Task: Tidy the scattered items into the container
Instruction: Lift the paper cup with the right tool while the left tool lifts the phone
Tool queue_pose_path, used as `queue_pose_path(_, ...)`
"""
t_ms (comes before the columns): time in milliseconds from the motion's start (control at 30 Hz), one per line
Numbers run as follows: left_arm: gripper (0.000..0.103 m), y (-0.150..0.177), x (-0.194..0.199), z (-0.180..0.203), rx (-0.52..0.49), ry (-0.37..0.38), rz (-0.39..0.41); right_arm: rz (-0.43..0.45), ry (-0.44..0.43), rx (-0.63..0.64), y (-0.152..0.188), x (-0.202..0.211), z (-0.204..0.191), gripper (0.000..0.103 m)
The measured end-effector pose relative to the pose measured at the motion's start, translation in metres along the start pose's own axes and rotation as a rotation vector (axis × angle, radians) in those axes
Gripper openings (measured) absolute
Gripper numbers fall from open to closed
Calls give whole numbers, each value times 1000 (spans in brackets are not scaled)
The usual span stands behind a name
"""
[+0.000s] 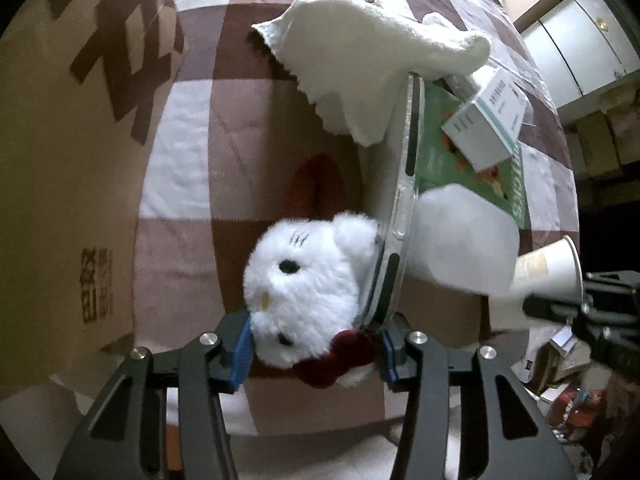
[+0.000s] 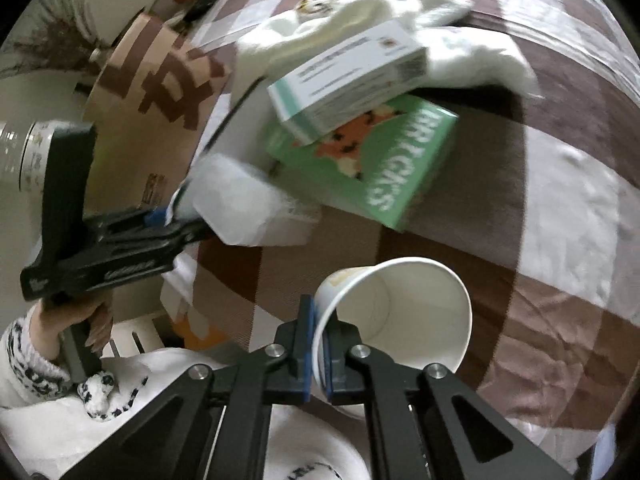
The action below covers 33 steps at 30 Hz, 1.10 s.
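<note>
Each gripper, left (image 1: 316, 354) and right (image 2: 316, 350), comprised black linkage arms with triangular cut-outs, round silver pivot screws and blue finger pads (image 1: 241, 356). The person's sleeve (image 2: 28, 364) was white with a black spotted cuff.

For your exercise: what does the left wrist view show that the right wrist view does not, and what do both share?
Only the left wrist view: a white plush cat toy with a red bow between the left gripper's blue pads.

Only the right wrist view: the right gripper pinching the white paper cup's rim, and a hand.

Both: the green printed box, the white-and-teal carton and the brown cardboard box.
</note>
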<state>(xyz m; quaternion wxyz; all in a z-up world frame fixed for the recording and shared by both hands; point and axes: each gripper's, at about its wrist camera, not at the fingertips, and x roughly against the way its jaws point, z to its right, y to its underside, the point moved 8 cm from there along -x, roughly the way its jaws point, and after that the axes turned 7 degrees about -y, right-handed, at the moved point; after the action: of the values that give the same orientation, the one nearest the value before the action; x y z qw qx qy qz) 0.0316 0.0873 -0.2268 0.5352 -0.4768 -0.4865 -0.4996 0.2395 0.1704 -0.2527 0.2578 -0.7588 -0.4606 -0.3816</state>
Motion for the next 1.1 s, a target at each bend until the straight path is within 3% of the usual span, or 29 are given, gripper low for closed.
queue_pose_path(133, 50, -3, 30, 9, 89, 88, -8, 26, 18, -29, -2, 16, 8, 3)
queue_pose_path(233, 50, -17, 30, 16, 50, 46, 27, 40, 26, -45, -2, -5, 2, 4)
queue_pose_path(400, 54, -8, 17, 9, 3, 3, 26, 45, 35, -62, 2, -4, 2, 4)
queue_pose_path(533, 62, -9, 23, 6, 17, -45, 62, 31, 32, -74, 6, -14, -3, 4)
queue_pose_path(633, 75, -23, 32, 15, -33, -75, 124, 28, 26, -83, 8, -16, -2, 4)
queue_pose_path(733, 74, -34, 25, 28, -101, -92, 149, 26, 33, -78, 6, -17, -3, 4)
queue_pose_path(833, 66, -43, 18, 34, -118, -73, 146, 29, 38, -75, 8, -17, -3, 4)
queue_pose_path(967, 26, -55, 10, 44, -132, -25, 117, 30, 38, -90, 8, -17, 1, 4)
queue_pose_path(1100, 11, -57, 5, 55, -167, -18, 107, 36, 30, -107, 10, -17, 5, 4)
